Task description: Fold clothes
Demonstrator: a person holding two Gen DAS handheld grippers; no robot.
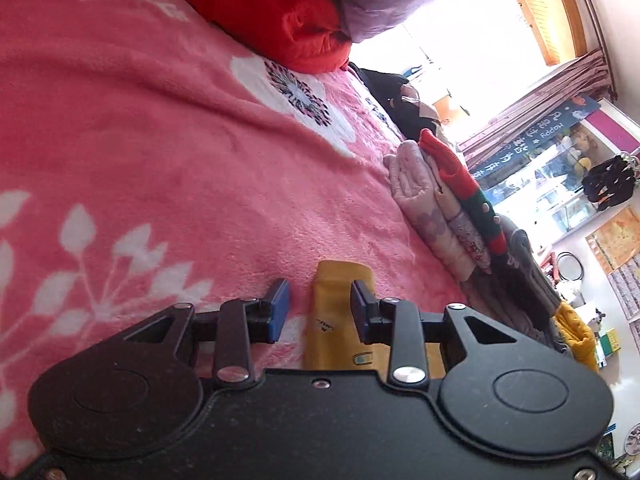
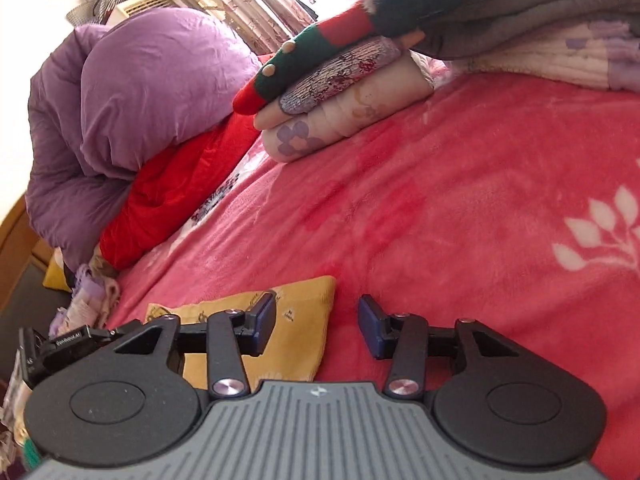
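A small folded yellow garment (image 1: 340, 312) lies flat on the pink flowered blanket (image 1: 160, 152). My left gripper (image 1: 320, 312) hovers open just over its near end, one blue pad on either side of the cloth. In the right wrist view the same yellow garment (image 2: 296, 328) lies low and left, and my right gripper (image 2: 318, 320) stands open over its right edge with nothing between the pads. A stack of folded clothes (image 1: 452, 204) sits at the blanket's right side; the same stack of folded clothes (image 2: 340, 80) is seen at the top of the right wrist view.
A purple quilt (image 2: 132, 108) rests on a red quilt (image 2: 180, 192) at the head of the bed. Dark and grey garments (image 1: 524, 272) lie past the stack. A bright window (image 1: 472, 40), curtains and a cabinet (image 1: 560, 184) lie beyond the bed's edge.
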